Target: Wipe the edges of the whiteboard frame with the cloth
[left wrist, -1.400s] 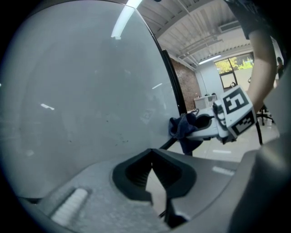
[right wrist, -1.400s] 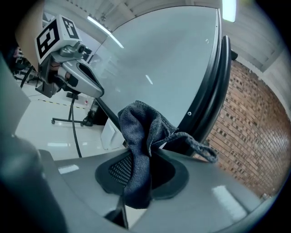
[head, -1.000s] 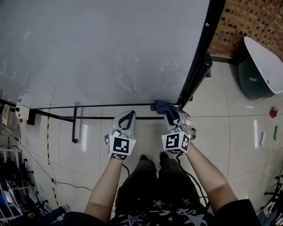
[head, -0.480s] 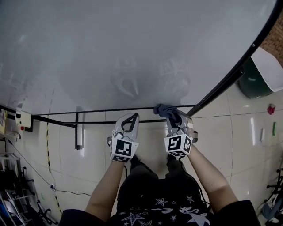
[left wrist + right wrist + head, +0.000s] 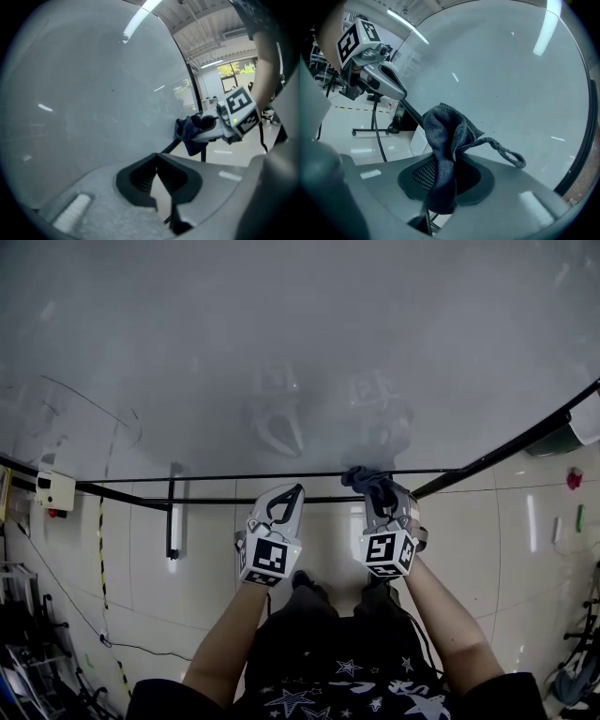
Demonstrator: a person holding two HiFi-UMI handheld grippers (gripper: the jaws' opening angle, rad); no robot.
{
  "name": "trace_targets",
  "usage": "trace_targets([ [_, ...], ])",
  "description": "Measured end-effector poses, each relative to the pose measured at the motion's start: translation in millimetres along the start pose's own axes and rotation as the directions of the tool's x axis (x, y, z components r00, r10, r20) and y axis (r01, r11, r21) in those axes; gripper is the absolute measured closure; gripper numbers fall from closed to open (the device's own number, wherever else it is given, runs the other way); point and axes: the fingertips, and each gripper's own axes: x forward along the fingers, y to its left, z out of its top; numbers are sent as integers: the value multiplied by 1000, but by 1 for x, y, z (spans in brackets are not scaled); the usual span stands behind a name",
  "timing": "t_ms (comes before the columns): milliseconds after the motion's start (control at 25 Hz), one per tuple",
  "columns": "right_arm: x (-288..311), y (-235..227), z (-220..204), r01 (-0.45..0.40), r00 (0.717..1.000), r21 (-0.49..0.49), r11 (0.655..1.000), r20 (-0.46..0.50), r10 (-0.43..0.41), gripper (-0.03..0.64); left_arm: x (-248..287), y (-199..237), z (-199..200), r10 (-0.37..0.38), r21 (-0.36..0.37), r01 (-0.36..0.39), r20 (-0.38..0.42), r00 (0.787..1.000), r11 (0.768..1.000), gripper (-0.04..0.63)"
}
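Right gripper (image 5: 377, 493) clamped on the cloth (image 5: 362, 479). Cloth sits at bottom edge of whiteboard frame (image 5: 234, 476), near its right corner. Left gripper (image 5: 292, 493) jaws closed tip to tip, empty, just below the same edge.

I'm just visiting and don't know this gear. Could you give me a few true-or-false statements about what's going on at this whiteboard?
1. The right hand-held gripper is clamped on a dark cloth. True.
2. The left hand-held gripper holds a second cloth. False: its jaws are closed on nothing.
3. The cloth sits at the bottom edge of the black frame. True.
4. The whiteboard is covered in red writing. False: it looks almost blank, with only faint marks.
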Motion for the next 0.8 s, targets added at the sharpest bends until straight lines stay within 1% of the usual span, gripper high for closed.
trace_targets([
  [80,-2,0,3,9,1000,2,1000,-2,-9,537,-3,2,1,-1,0,1,6,1000,1000,592],
  [400,6,29,33,12,1000,-13,1000,-1,-12,537,-26,26,-12,-3,-15,3,21,1000,1000,592],
  [560,8,40,44,16,1000,0,1000,-7,-16,537,-34,32,-15,-8,-27,9,24,1000,1000,592],
  [800,20,68,67,-23,1000,8,1000,6,23,537,-45,55,-32,15,-42,-15,7,1000,999,592],
])
